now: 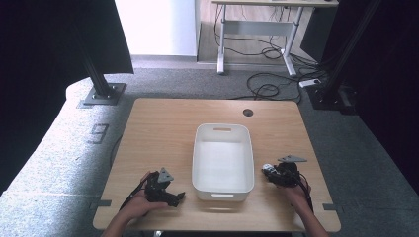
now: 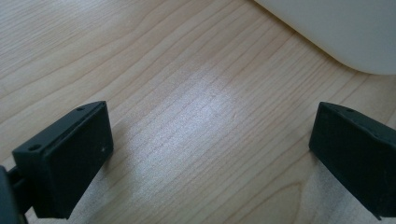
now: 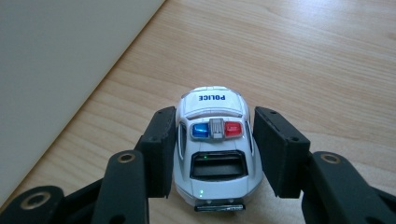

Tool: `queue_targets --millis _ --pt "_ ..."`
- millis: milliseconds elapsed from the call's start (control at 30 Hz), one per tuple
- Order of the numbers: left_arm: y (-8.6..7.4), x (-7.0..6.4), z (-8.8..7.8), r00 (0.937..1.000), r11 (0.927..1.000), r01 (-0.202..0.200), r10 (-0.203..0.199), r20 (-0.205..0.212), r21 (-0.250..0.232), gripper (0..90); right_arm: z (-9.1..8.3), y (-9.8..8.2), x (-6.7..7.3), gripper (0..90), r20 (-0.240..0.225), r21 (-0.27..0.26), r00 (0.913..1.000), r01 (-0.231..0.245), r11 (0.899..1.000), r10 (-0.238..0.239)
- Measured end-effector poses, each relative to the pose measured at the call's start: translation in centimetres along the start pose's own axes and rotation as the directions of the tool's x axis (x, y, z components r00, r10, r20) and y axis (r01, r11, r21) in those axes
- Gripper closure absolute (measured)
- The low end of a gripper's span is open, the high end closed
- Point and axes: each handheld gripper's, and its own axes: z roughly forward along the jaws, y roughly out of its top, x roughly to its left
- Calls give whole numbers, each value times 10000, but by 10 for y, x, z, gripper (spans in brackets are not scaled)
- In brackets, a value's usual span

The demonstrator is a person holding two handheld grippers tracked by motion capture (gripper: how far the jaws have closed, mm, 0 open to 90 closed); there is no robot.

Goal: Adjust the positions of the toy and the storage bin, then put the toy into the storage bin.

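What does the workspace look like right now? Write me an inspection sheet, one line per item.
Surface: wooden table, round cable hole near its far edge.
Job's things: toy police car between the right gripper's jaws; white bin at table centre, nothing inside.
Clutter: nothing seen.
Grippers: left gripper open above bare wood beside the bin; right gripper closed on the car's sides.
Cables: black cables looped on the floor beyond the table.
Surroundings: grey carpet, a desk frame behind, dark curtains both sides.
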Motion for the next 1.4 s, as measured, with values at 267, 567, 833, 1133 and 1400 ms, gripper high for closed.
queue_targets --millis 267,567,833,1133,1400 --pt "0 0 0 10000 10000 -4 4 -6 -3 0 1 0 0 505 -21 -10 10000 68 10000 -68" --pt "0 0 0 10000 10000 5 -5 -21 0 0 3 -3 -3 429 -133 174 9999 43 9998 -41" --pt "0 -1 0 10000 10000 30 -30 -45 1 0 -1 0 -7 370 -331 -172 9995 -14 9999 8" --pt "0 -1 0 10000 10000 47 -47 -71 6 0 4 4 -7 421 -401 -189 9991 114 9998 -122" --pt "-1 -1 -1 9999 10000 72 -72 -82 20 0 18 7 2 496 24 212 9994 352 9992 -353"
